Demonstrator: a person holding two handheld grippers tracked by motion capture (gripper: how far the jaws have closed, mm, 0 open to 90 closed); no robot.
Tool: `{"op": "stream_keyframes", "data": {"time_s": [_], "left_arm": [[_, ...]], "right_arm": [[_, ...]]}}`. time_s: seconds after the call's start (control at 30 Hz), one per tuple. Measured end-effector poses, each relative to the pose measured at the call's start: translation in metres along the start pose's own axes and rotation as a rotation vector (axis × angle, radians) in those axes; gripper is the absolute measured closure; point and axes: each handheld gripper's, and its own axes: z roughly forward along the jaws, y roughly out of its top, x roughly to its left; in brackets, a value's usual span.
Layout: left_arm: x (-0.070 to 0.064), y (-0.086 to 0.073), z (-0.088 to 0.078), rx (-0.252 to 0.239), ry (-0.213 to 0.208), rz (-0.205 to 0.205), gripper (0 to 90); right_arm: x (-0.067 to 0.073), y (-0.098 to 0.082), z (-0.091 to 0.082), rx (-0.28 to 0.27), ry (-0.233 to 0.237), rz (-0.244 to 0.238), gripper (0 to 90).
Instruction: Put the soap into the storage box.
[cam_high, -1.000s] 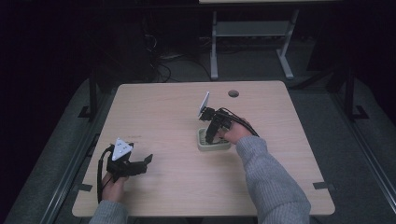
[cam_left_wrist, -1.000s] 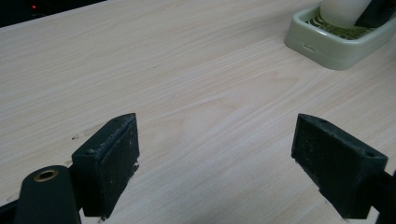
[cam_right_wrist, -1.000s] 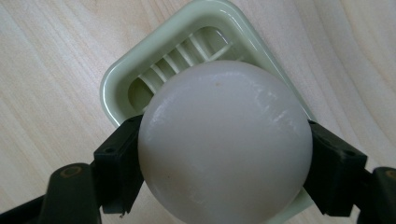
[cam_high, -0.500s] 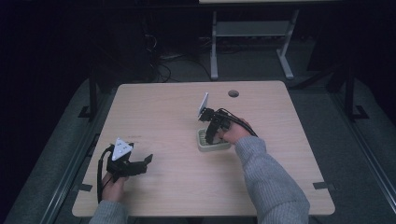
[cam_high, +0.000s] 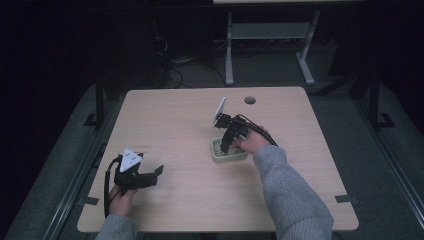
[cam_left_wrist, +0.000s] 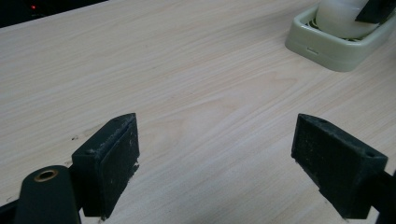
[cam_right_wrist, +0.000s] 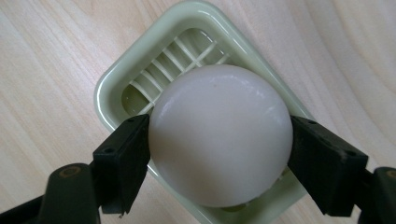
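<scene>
Your right gripper (cam_right_wrist: 219, 140) clamps both jaws on the round white soap (cam_right_wrist: 220, 133), over the pale green slatted soap dish (cam_right_wrist: 140, 79); your left gripper (cam_left_wrist: 229, 158), well apart from that dish, has jaws wide apart.

You have no writing, label, brand, number or sign to read anywhere here. The soap (cam_right_wrist: 219, 135) between your right gripper's (cam_right_wrist: 219, 154) jaws is plain and unstamped, and the soap dish (cam_right_wrist: 140, 60) under it carries no mark on its rim. The table (cam_high: 165, 120) shows bare wood grain from edge to edge. The grey plate (cam_high: 129, 160) on your left gripper (cam_high: 150, 176) has some small dark marks, too small to read.
</scene>
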Motion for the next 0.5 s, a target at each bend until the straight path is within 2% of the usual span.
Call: {"op": "stream_keyframes", "data": {"time_s": [0.17,0.23,0.5], "left_arm": [[0.0,0.0,0.0,0.0,0.0,0.001,14.8],[-0.001,0.0,0.0,-0.002,0.0,-0.001,14.8],[-0.001,0.0,-0.001,-0.005,-0.001,0.003,14.8]], "right_arm": [[-0.001,-0.003,-0.004,-0.012,0.006,0.005,22.0],[-0.001,-0.006,-0.009,-0.018,0.014,0.021,21.2],[-0.003,-0.013,-0.02,-0.046,0.016,0.023,21.1]]}}
